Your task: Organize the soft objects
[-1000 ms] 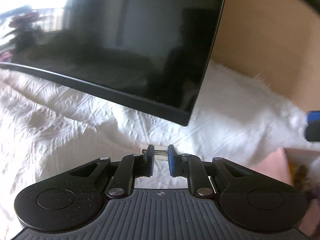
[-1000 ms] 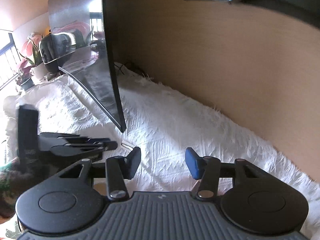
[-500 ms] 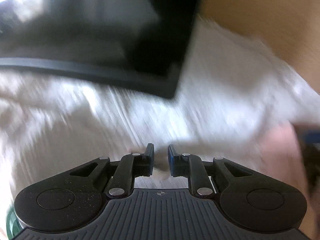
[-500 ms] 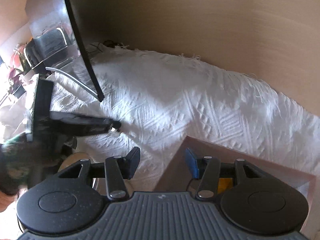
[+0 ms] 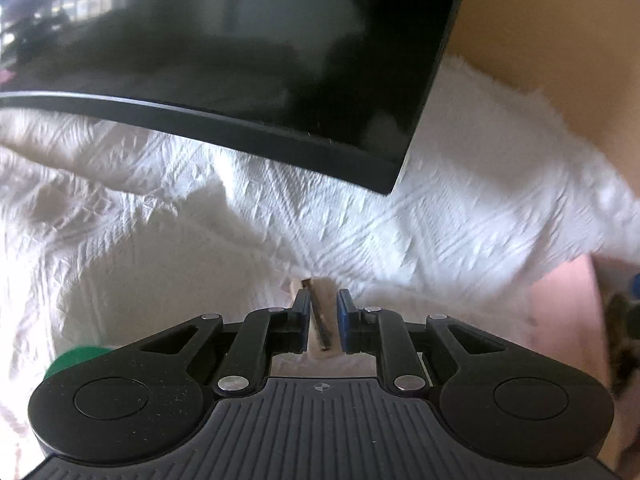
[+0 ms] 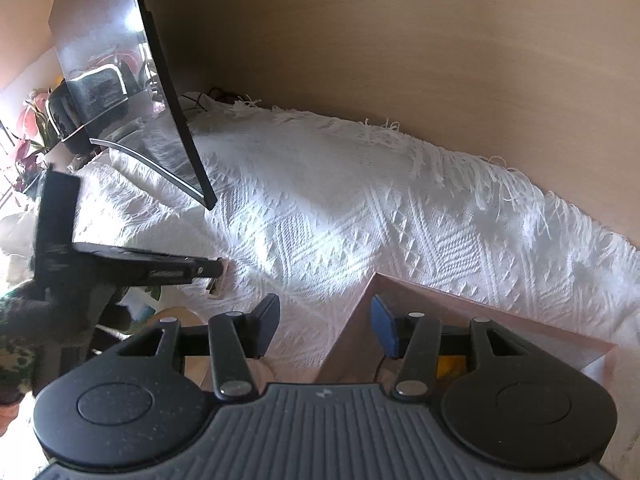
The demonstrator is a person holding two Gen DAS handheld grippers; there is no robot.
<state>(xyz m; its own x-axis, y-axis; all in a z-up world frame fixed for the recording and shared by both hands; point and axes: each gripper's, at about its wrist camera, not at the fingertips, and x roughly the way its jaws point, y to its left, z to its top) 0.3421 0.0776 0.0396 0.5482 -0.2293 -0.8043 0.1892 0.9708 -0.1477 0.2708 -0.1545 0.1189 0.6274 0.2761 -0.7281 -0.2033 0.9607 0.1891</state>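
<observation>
- Between the narrowly parted fingertips of the left gripper (image 5: 323, 308) sits a small, thin, pale flat object with a dark edge (image 5: 320, 322); whether the pads actually pinch it cannot be told from the left wrist view.
- From the right wrist view, the same small object (image 6: 219, 280) shows at the tip of the left gripper (image 6: 208, 269), just above the white textured fringed blanket (image 6: 360, 216).
- The right gripper (image 6: 326, 326) has its jaws spread wide and holds nothing.
- Its blue-padded finger (image 6: 382, 330) hangs over the corner of a pink open-topped box (image 6: 500, 312), where something yellow (image 6: 450, 364) shows inside.
- The pink box (image 5: 560, 312) lies just right of the left gripper.
- A black curved monitor (image 5: 240, 52) stands beyond on the blanket, before a tan wooden wall (image 6: 400, 40).
</observation>
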